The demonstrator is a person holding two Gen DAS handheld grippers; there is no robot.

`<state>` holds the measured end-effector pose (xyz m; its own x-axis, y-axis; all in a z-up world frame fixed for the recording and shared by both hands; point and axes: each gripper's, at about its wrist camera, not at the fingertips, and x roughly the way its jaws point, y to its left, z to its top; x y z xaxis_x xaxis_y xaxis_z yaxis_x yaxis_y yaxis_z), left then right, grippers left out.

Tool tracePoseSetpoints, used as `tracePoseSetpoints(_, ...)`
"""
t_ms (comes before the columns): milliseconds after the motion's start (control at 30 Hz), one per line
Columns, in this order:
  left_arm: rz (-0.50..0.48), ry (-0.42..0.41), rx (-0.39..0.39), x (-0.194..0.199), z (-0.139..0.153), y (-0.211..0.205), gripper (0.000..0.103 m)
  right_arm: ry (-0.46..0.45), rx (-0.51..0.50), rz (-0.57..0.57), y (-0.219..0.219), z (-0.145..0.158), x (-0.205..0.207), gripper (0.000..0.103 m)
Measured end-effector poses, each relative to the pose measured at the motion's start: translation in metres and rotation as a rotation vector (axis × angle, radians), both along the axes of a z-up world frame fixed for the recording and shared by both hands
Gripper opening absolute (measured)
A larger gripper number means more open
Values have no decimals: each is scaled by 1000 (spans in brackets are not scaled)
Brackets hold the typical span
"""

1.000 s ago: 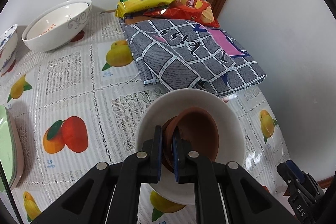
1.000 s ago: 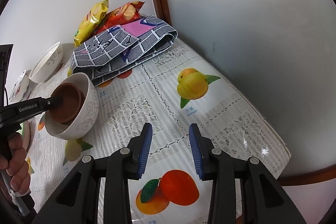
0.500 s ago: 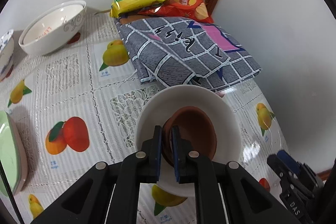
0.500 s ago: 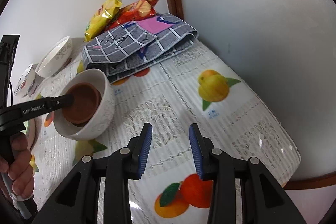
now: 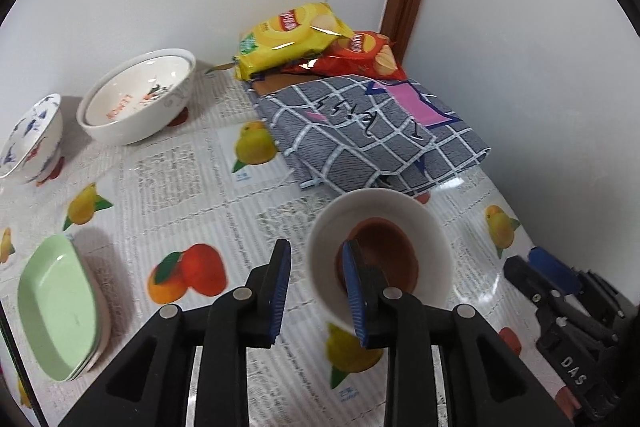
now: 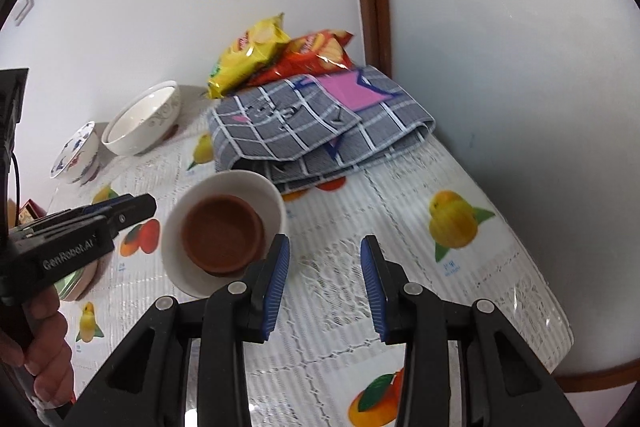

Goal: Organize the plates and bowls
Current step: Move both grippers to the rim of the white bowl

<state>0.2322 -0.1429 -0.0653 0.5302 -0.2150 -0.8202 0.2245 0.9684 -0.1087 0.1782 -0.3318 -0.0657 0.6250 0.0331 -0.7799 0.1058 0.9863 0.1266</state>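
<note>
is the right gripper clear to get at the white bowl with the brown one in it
Probably yes: the right gripper is open and empty, the white bowl sits just beside its left finger, and the left gripper hangs off to the bowl's far side.

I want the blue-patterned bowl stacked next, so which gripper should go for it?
Probably left. The left gripper is open, holding nothing, and nearer the blue-patterned bowl; the right gripper is across the table by the far edge.

My left gripper and right gripper look alike: black plastic arms, silver rivets, ribbed blue pads. From the right camera, the left one's side reads "GenRobot.AI" in white lettering; a thin black cable loops behind it.
</note>
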Motion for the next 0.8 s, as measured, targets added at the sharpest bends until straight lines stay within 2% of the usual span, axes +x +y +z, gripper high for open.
tracePoseSetpoints(100, 16, -9, 10, -4, 3, 10, 27, -21, -22, -5, 8, 8, -2, 51)
tracePoseSetpoints(167, 23, -24, 29, -8, 6, 15, 36, -34, -28, -8, 12, 12, -4, 59)
tracePoseSetpoints(200, 24, -32, 31, -10, 7, 17, 37, -37, -34, -11, 15, 14, -5, 65)
tracePoseSetpoints(267, 28, -46, 29, -15, 11, 23, 39, -45, -43, -23, 19, 17, -7, 69)
tracePoseSetpoints(367, 38, -66, 26, -23, 17, 31, 39, -46, -73, -26, 26, 19, -12, 73)
tracePoseSetpoints(533, 57, -92, 23, -35, 26, 42, 39, -44, -61, 11, 34, 22, -20, 73)
tracePoseSetpoints(667, 60, -111, 32, -43, 33, 47, 39, -67, -116, -35, 38, 28, -25, 73)
tracePoseSetpoints(800, 60, -118, 39, -47, 36, 49, 39, -58, -78, -14, 38, 30, -26, 73)
